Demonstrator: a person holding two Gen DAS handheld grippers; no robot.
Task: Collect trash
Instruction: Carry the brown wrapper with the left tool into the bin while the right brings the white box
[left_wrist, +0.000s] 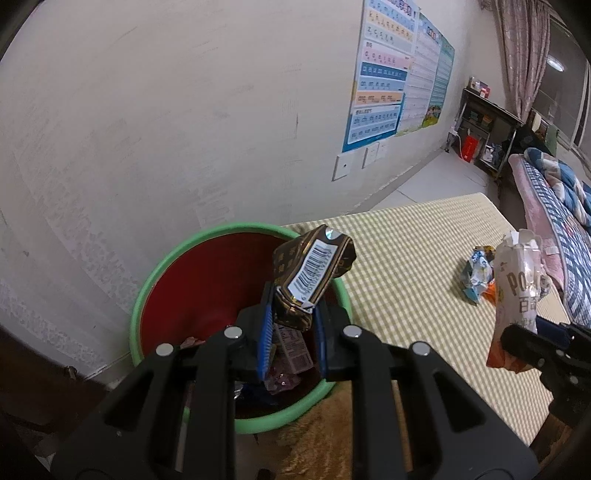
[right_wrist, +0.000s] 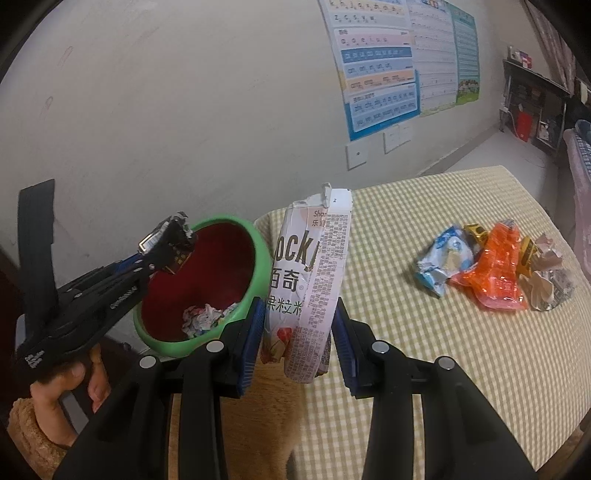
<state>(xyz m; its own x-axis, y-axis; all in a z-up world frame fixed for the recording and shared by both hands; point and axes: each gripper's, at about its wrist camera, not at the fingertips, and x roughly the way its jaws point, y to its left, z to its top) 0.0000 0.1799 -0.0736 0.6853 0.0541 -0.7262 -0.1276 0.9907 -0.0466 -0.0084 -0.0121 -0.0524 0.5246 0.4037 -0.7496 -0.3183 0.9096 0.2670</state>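
Gripping a crumpled brown barcode wrapper, left gripper hung over the green-rimmed red bin, paper scraps already inside. Right gripper clamped a flattened white Pocky box above the checked tablecloth. Wrapper pile lay unobstructed, well apart right of it.

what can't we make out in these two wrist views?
- Left wrist view: the bottom of the green-rimmed red bin is hidden by the left gripper and its crushed brown barcode box.
- Right wrist view: the white Pocky carton in the right gripper covers the bin's right rim.
- Pile of crumpled wrappers on the checked tablecloth: print too small to read.
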